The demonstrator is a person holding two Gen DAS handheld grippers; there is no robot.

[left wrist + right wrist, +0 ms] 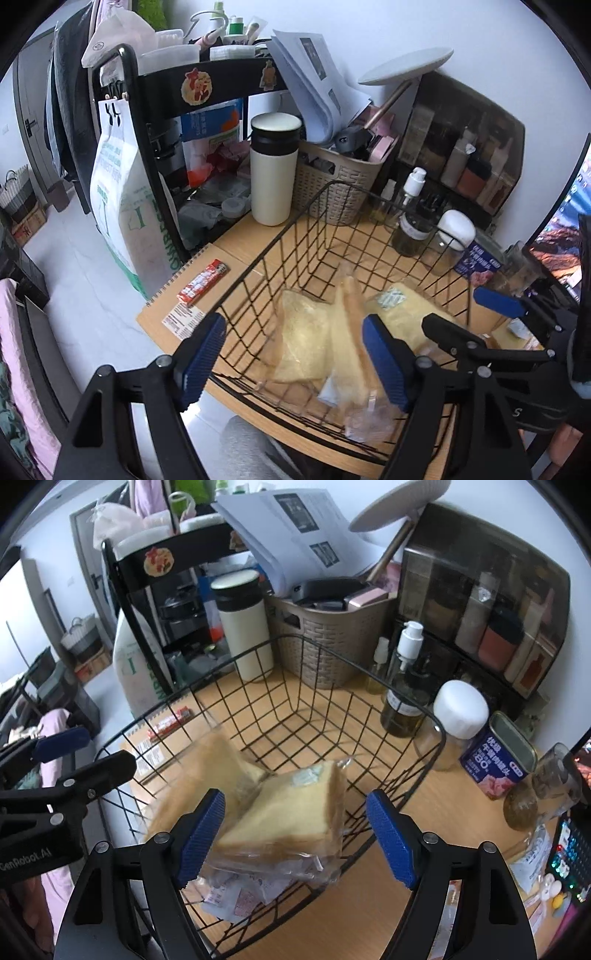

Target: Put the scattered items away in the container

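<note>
1. The left gripper [295,360] hangs over the near rim of the black wire basket [310,206], its blue pads spread wide and pressing on nothing.
2. Inside the basket lie bagged bread slices [284,812]: pale yellow crumb, tan crust, clear crinkled wrap with a small greenish label. One slice is blurred.
3. The right gripper [295,836] is also spread wide above the packs, clear of them.
4. Left of the basket, a red snack stick [201,282] rests on a brown notebook [192,314].
</note>
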